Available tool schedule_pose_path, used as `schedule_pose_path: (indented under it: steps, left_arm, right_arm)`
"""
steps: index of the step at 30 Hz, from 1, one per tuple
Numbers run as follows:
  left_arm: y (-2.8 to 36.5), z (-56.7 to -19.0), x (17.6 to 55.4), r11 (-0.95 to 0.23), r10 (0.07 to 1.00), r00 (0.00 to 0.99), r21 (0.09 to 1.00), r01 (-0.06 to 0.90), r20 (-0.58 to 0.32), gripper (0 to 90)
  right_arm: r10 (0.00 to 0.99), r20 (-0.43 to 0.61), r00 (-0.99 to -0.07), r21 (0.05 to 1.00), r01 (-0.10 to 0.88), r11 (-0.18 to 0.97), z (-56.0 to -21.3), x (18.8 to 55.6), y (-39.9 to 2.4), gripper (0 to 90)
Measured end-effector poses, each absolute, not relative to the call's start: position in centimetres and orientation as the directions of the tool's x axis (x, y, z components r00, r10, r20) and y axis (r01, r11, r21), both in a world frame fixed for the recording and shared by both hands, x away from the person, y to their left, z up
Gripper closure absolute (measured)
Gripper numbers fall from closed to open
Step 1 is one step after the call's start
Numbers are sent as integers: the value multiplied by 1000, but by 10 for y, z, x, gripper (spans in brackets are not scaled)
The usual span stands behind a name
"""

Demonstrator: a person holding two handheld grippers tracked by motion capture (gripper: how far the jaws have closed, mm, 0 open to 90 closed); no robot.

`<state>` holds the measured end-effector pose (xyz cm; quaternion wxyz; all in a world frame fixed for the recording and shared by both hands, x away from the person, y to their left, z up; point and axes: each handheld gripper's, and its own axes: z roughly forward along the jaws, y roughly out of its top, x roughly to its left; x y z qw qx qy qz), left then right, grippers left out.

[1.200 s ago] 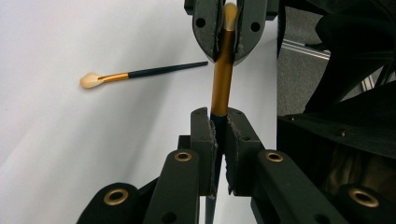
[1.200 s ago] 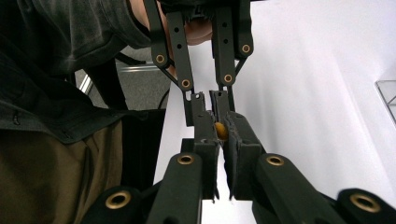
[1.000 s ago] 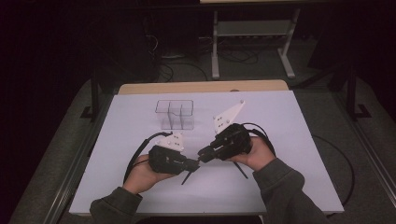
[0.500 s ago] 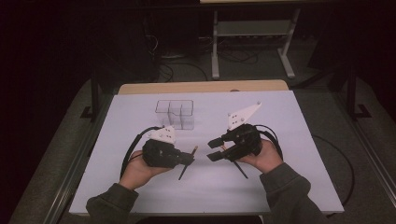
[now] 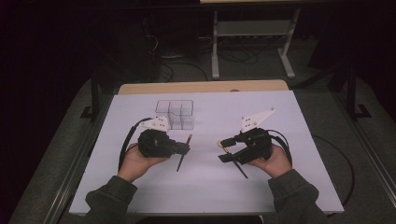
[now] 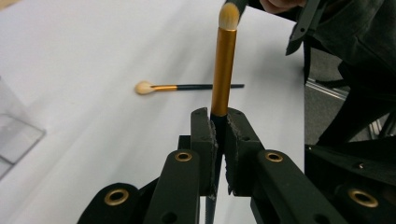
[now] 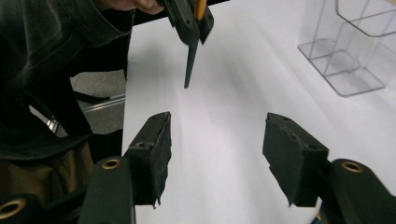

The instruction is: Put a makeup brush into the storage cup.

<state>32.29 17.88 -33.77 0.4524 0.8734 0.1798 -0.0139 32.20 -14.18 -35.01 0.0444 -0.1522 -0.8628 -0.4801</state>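
Left claw pinches a gold-ferruled brush by its dark handle, pads pressed on it, above the white tabletop. Right claw stands spread, jaws just opened, nothing between them. A second brush lies flat on the tabletop beyond. Farther off, a clear organizer. No legible writing.

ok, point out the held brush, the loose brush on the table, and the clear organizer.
held brush (image 6: 223, 70), left gripper view, on its gold ferrule.
loose brush (image 6: 187, 87), left gripper view, where gold ferrule meets dark handle.
clear organizer (image 5: 175, 114), high view, on its front wall.
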Motion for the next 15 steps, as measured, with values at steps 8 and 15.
schedule_pose_path:
  steps: [8,15]
  left_arm:
    - [186,-333,336,-494,331,923,797,347,-197,830]
    - [187,-331,343,-489,340,919,798,353,-199,830]
  right_arm:
    - [255,229,-940,813,329,481,-359,323,-155,377]
    - [280,241,-929,808,352,473,-366,323,-163,359]
